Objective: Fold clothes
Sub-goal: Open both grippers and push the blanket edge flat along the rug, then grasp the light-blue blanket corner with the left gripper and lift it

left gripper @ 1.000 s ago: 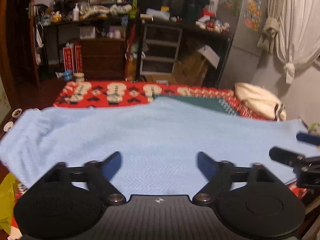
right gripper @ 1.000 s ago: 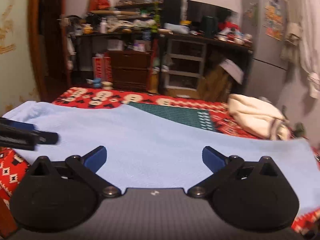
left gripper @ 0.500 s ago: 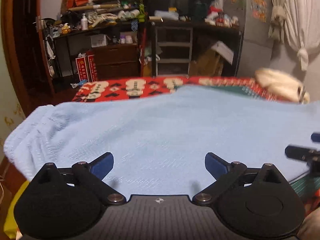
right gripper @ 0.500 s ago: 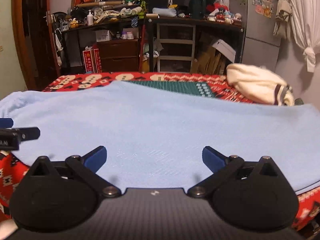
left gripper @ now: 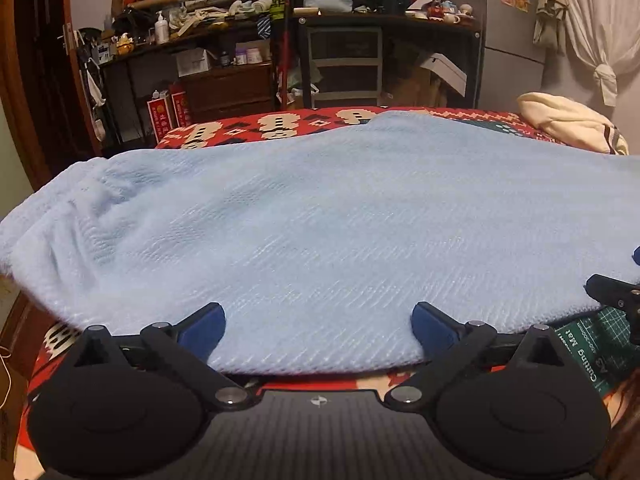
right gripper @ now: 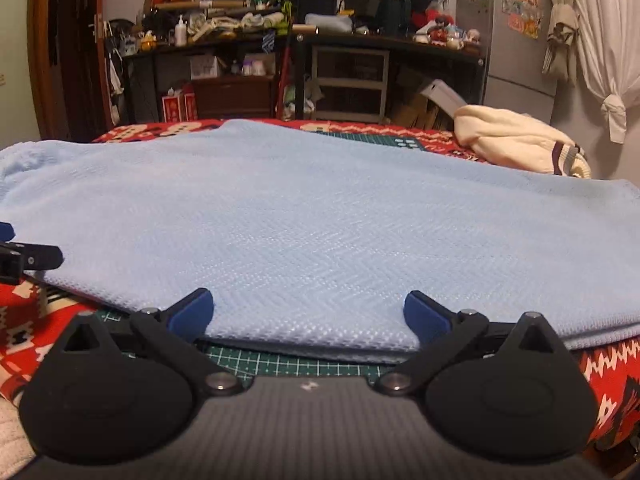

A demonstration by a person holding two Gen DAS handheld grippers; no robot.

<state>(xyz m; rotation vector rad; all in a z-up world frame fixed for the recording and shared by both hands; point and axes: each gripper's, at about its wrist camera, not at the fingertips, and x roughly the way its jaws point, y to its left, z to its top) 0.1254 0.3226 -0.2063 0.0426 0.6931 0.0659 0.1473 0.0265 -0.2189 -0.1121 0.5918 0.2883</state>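
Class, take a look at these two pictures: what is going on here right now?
A person holds two grippers over a light blue garment spread flat on a red patterned cloth. The left gripper and the right gripper sit open at its near edge, side by side. Nothing is gripped. A cream garment lies at the far right.

The left gripper (left gripper: 318, 326) has two black plastic arms with bright blue pads (left gripper: 202, 328) at the tips, round black discs at the back, small silver screws (left gripper: 230, 395) at the joints, and a dark grey ribbed plate (left gripper: 318, 432) with a tiny round mark. The right gripper (right gripper: 308, 314) looks the same: black arms, blue pads (right gripper: 426, 316), silver screws, grey ribbed plate.
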